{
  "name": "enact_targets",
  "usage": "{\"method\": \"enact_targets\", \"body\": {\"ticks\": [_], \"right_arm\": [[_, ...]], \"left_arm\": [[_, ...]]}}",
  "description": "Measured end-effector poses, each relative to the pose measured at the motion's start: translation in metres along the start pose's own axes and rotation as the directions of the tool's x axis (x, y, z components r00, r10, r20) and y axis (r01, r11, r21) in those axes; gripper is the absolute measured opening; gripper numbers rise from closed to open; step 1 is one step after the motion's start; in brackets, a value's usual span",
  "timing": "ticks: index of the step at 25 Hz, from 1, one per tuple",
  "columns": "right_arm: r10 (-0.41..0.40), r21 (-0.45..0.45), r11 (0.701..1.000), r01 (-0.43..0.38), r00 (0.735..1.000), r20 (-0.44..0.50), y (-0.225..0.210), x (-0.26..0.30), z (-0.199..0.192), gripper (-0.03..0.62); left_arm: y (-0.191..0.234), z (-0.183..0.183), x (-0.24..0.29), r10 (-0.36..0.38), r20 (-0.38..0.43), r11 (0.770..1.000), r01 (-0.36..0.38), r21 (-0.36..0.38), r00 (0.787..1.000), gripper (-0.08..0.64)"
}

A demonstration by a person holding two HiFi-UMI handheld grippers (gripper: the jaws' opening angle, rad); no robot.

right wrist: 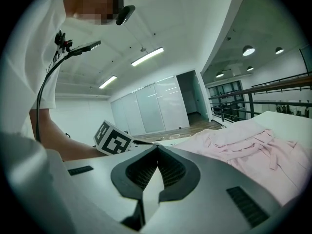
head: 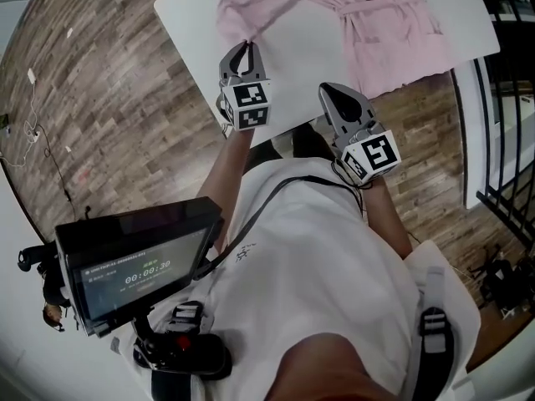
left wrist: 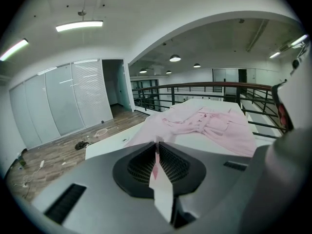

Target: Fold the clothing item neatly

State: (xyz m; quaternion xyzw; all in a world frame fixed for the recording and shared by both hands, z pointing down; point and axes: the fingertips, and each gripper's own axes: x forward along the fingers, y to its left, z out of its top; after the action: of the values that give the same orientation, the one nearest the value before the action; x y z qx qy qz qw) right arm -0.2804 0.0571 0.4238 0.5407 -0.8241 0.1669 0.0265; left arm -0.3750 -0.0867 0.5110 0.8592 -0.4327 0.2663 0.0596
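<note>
Head view is showing the crumpled pale pink cloth garment lying on the white surface, ahead of our 2 claws. Our left claw is gripping its near-left corner; our right claw, closed and empty, is hovering just beside its near hem.

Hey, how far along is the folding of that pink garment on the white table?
Done: nothing looks folded; the pink garment lies rumpled and spread across the white table. In hand: the left gripper is clamped on a pinch of its fabric at the near left edge, while the right gripper is shut and empty, beside the cloth. Left: practically all the folding.
</note>
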Motion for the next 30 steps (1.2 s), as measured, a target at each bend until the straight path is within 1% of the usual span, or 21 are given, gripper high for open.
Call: {"method": "enact_targets", "body": {"ticks": [6,8,12,14,16,19,21,23,25,30], "right_arm": [[0.02,0.009,1.0,-0.02,1.0,-0.004,-0.002,0.015,0.004,0.003],[0.027,0.005,1.0,-0.027,1.0,0.001,-0.007,0.013,0.008,0.003],[0.03,-0.017,0.999,-0.03,0.999,0.016,-0.022,-0.001,0.013,0.003],[0.017,-0.019,1.0,-0.017,1.0,0.024,-0.023,0.006,0.016,0.003],[0.005,-0.018,1.0,-0.004,1.0,0.027,-0.024,0.013,0.022,0.003],[-0.015,-0.014,1.0,0.016,1.0,0.026,-0.042,0.013,0.035,0.003],[-0.032,-0.015,0.999,0.032,0.999,0.026,-0.053,0.008,0.042,0.003],[-0.047,-0.019,0.999,0.048,0.998,0.031,-0.054,0.001,0.048,0.003],[-0.06,-0.037,0.997,0.061,0.998,0.027,-0.059,-0.001,0.048,0.003],[-0.123,-0.018,0.992,0.123,0.992,-0.006,-0.102,0.012,0.041,0.003]], "left_arm": [[0.027,0.003,0.005,0.054,0.0,0.999,-0.054,-0.007,0.999,0.028],[0.024,0.009,0.007,0.062,0.003,0.998,-0.062,-0.007,0.998,0.028],[0.003,0.025,0.008,0.063,0.02,0.998,-0.063,-0.005,0.998,0.028],[0.006,0.028,0.011,0.059,0.029,0.998,-0.059,-0.012,0.998,0.028],[0.01,0.032,0.014,0.047,0.034,0.999,-0.046,-0.024,0.998,0.028],[-0.003,0.048,0.027,0.024,0.038,0.999,-0.023,-0.027,0.999,0.028],[-0.013,0.061,0.034,0.007,0.053,1.0,-0.006,-0.028,0.999,0.028],[-0.02,0.072,0.035,-0.011,0.073,1.0,0.013,-0.025,0.997,0.028],[-0.026,0.084,0.042,-0.032,0.094,0.999,0.033,-0.014,0.995,0.028],[-0.053,0.105,0.098,-0.113,0.118,0.994,0.113,0.008,0.987,0.028]]}}
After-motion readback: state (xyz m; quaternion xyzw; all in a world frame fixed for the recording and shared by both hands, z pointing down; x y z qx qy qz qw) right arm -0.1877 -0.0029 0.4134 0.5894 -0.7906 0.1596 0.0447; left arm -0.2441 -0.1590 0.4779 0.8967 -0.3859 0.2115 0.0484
